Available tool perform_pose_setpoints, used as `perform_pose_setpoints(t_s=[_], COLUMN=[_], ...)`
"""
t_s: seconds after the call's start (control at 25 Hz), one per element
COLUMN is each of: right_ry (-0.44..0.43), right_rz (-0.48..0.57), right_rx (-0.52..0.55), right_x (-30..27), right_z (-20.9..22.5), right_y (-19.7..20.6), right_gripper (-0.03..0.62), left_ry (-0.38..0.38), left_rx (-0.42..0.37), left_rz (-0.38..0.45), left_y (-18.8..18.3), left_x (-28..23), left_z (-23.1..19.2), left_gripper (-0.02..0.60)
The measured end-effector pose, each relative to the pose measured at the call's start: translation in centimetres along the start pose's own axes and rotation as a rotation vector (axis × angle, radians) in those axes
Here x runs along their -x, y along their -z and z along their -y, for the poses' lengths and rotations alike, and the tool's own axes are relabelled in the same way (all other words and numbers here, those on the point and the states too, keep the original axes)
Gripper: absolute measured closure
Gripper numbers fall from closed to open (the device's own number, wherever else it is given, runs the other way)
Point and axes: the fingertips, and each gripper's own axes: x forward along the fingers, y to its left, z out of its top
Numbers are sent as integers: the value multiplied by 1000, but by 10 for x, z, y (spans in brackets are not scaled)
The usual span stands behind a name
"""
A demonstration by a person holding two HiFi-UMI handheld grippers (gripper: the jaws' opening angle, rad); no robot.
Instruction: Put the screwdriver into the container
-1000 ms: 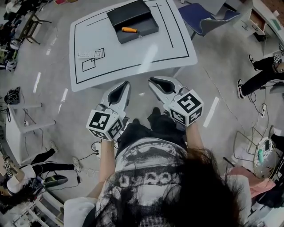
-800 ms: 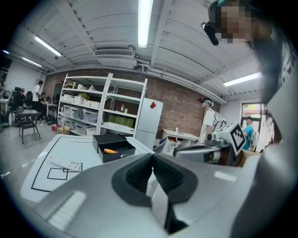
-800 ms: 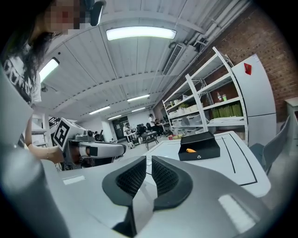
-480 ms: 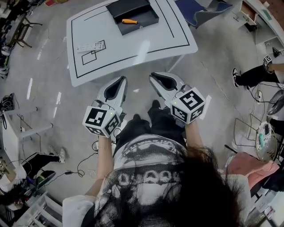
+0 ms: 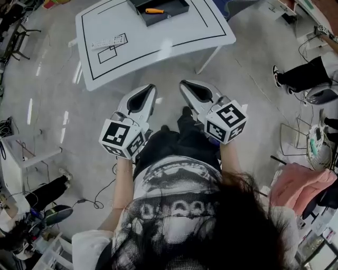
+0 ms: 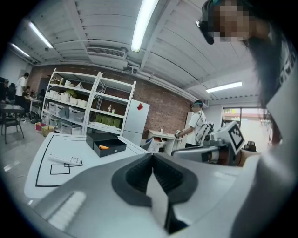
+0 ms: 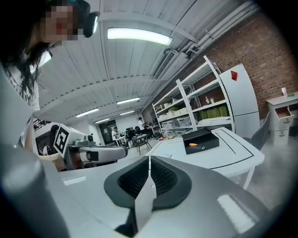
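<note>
Head view: the left gripper (image 5: 149, 92) and right gripper (image 5: 186, 86) hang side by side, well short of the white table (image 5: 158, 45). The orange screwdriver (image 5: 155, 10) lies inside the black container (image 5: 170, 6) at the far edge.

Left gripper view: jaws pressed together, gripping nothing. The container sits far ahead.

Right gripper view: jaws closing, pads meeting with nothing between. The screwdriver shows in the container, well away.
</note>
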Motion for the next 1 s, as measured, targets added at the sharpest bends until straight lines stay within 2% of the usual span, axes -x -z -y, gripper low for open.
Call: perform_pose_setpoints(t_s=[0.24, 0.48, 0.8, 1.0], right_ry=[34, 15, 20, 34], right_rz=[7, 8, -18, -11], right_rx=[-15, 2, 34, 47], right_x=[4, 18, 7, 39], right_z=[-36, -65, -82, -86], right_y=[21, 31, 35, 39], right_gripper=[595, 595, 596, 597], left_ry=[44, 74, 89, 92], left_rx=[-9, -21, -21, -26], left_rz=[-4, 6, 21, 28], left_y=[17, 23, 24, 30], left_x=[32, 52, 68, 77], left_z=[5, 22, 15, 45], left_gripper=[581, 581, 581, 581])
